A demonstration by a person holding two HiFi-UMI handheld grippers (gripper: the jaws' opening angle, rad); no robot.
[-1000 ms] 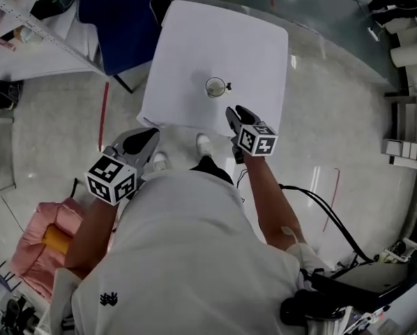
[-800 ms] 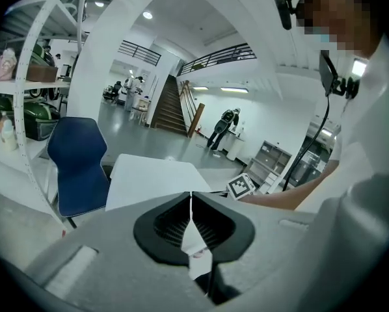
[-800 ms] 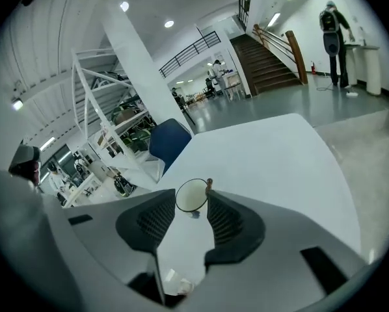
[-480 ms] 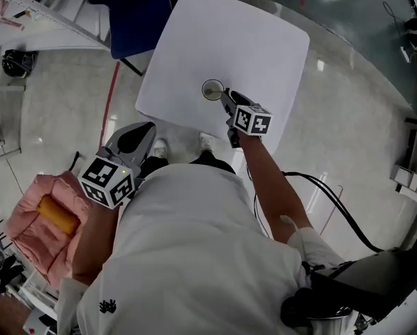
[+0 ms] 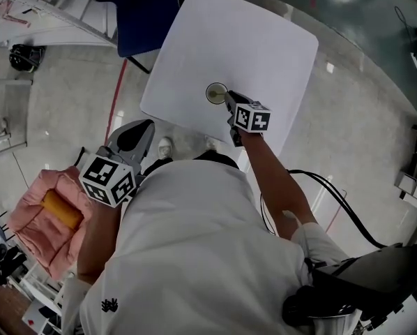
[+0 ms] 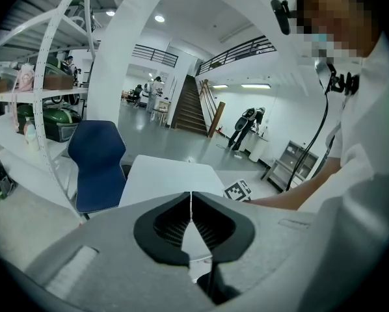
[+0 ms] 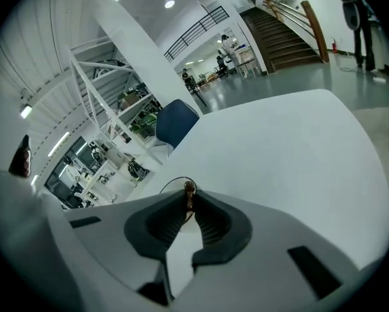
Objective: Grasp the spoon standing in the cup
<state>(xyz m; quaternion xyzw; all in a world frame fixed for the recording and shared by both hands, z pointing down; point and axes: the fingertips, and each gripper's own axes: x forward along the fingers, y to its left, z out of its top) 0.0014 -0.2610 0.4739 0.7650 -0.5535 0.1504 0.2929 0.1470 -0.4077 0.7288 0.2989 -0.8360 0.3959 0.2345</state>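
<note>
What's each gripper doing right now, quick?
Left gripper: jaws shut, empty.
Right gripper: jaws closing on the brown-handled spoon standing in the clear round cup.

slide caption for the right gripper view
Right gripper, jaws closing on the spoon standing in the cup on the white table.
</note>
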